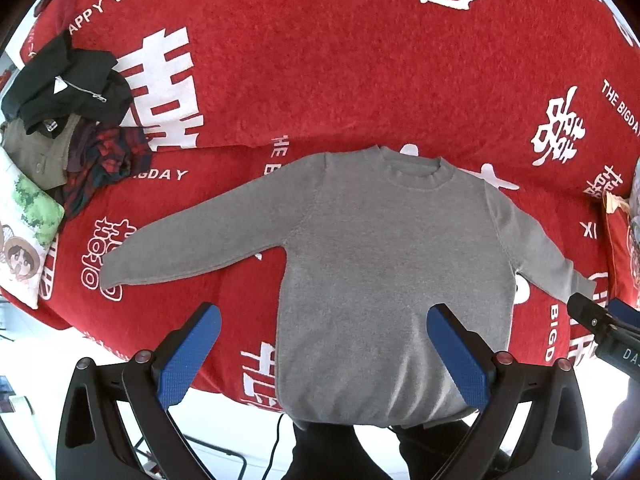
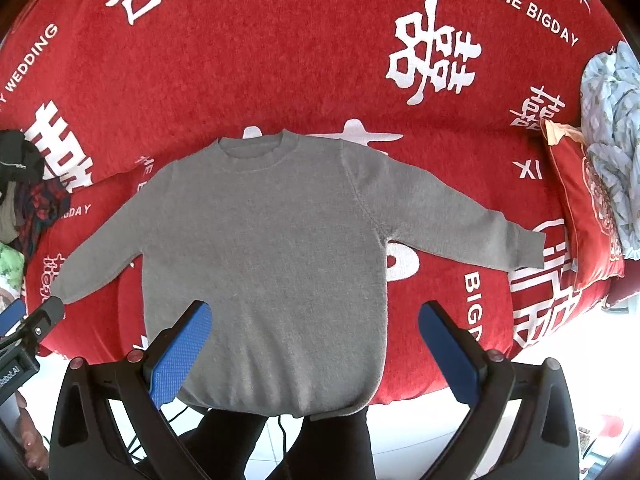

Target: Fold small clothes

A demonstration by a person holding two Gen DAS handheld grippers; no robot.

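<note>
Sweater (image 1: pixel 396 264) is lying flat, sleeves spread, unfolded; left tool (image 1: pixel 324 352) and right tool (image 2: pixel 316 348) are hovering wide open, empty. Folding not begun.

I see one plain grey knitted long-sleeved sweater (image 1: pixel 396 280) (image 2: pixel 264 248) with a ribbed round collar, lying flat and unfolded, spread open. Its collar points to 12 o'clock, its hem to 6 o'clock, hanging slightly past the near edge of what it lies on. Both sleeves stretch straight out, angled toward 8 and 4 o'clock.
</note>
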